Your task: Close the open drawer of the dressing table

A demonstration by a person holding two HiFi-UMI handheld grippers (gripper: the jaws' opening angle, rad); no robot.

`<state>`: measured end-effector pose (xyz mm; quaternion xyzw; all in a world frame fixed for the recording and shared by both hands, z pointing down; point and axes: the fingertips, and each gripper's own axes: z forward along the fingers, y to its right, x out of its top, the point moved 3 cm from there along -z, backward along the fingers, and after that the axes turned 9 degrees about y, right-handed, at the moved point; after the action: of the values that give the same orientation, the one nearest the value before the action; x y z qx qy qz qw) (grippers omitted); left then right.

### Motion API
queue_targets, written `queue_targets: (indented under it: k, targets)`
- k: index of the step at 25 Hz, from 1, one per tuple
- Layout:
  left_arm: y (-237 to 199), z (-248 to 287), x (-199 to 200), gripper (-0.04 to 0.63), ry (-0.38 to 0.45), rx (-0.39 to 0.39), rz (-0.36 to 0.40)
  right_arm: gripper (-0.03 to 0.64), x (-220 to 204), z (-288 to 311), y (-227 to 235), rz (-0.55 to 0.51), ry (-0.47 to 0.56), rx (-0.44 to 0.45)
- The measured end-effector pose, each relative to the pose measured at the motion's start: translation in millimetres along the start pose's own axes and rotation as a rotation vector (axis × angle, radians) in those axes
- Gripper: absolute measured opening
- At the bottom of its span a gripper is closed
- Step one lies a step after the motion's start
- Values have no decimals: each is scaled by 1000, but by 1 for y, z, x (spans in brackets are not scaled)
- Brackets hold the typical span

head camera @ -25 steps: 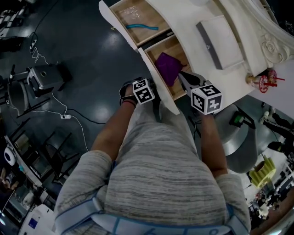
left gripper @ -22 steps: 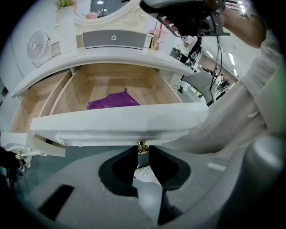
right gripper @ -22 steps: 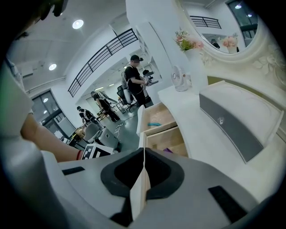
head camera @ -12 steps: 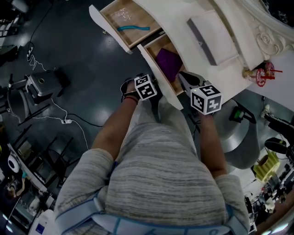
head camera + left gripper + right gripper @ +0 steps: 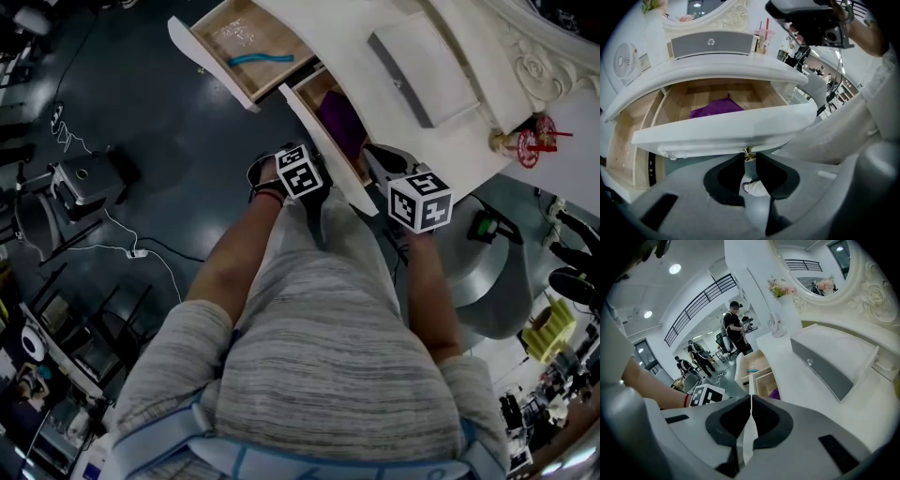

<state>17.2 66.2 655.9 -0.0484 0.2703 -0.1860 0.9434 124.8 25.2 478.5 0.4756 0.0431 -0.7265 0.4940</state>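
Observation:
The white dressing table (image 5: 375, 28) has two drawers pulled out. The nearer drawer (image 5: 722, 129) holds a purple cloth (image 5: 715, 108). In the left gripper view my left gripper (image 5: 748, 157) is shut on the small brass knob (image 5: 748, 153) under the drawer front. My right gripper (image 5: 750, 401) sits at the right end of that drawer front (image 5: 750, 380), which runs edge-on between its nearly closed pads. In the head view both marker cubes (image 5: 300, 173) (image 5: 419, 200) flank the drawer front (image 5: 328, 155). The further drawer (image 5: 202, 56) holds a blue item (image 5: 255, 59).
A grey-fronted box (image 5: 412, 66) lies on the tabletop and a pink cup (image 5: 525, 145) stands at its right end. Cables and equipment (image 5: 89, 173) cover the dark floor at the left. A grey round seat (image 5: 487, 272) is at the right. People (image 5: 733, 326) stand far behind.
Both grippers have moved toward the table with the nearer drawer front. Less of the purple cloth and the drawer's inside shows now.

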Motion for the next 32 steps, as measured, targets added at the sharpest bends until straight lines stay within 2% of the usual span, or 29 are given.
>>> queue_targets:
  k: [32]
  targets:
    - [-21,27,57,87,26,-6,49,12,-3,-17,26,34,8,-36]
